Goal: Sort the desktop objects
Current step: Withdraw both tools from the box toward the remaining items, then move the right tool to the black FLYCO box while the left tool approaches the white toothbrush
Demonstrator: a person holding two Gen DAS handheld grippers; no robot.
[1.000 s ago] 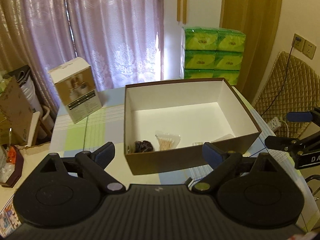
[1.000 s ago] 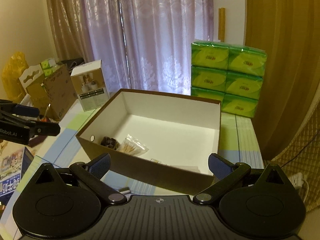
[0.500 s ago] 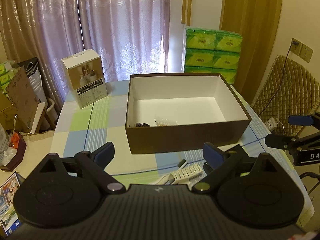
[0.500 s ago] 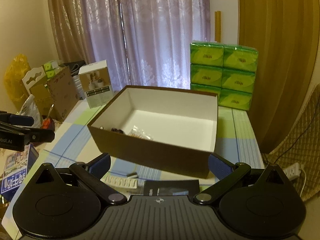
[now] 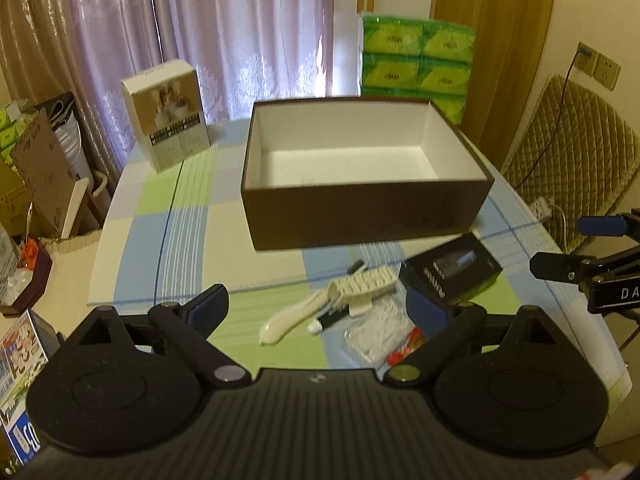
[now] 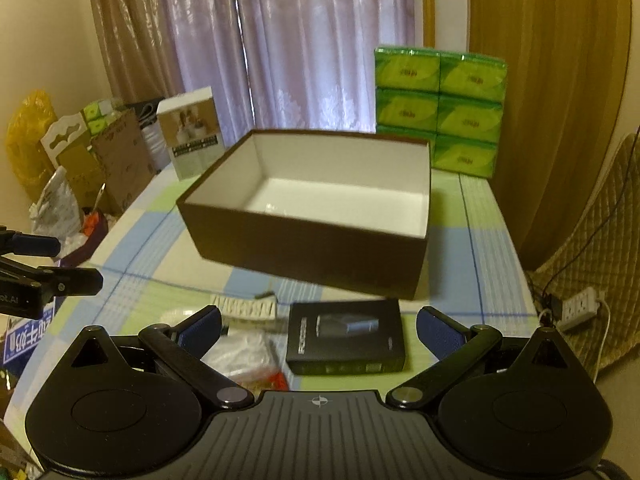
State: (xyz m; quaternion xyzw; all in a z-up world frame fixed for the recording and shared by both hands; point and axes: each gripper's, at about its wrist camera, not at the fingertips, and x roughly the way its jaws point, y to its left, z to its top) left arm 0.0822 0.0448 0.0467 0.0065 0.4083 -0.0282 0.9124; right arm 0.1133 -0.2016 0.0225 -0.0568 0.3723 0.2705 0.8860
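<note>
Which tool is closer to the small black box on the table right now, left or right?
Right. The small black box lies directly ahead of the open right tool, between its fingers' line. From the left tool, also open, the box sits off beyond its right finger.

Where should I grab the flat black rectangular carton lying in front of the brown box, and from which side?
Take the flat black rectangular carton across its short width, coming down from above with the right gripper, which is open right over it. It lies flat, so its long side edges give parallel faces. The clear plastic bag crowds its left side, so probably grip toward the right end.
</note>
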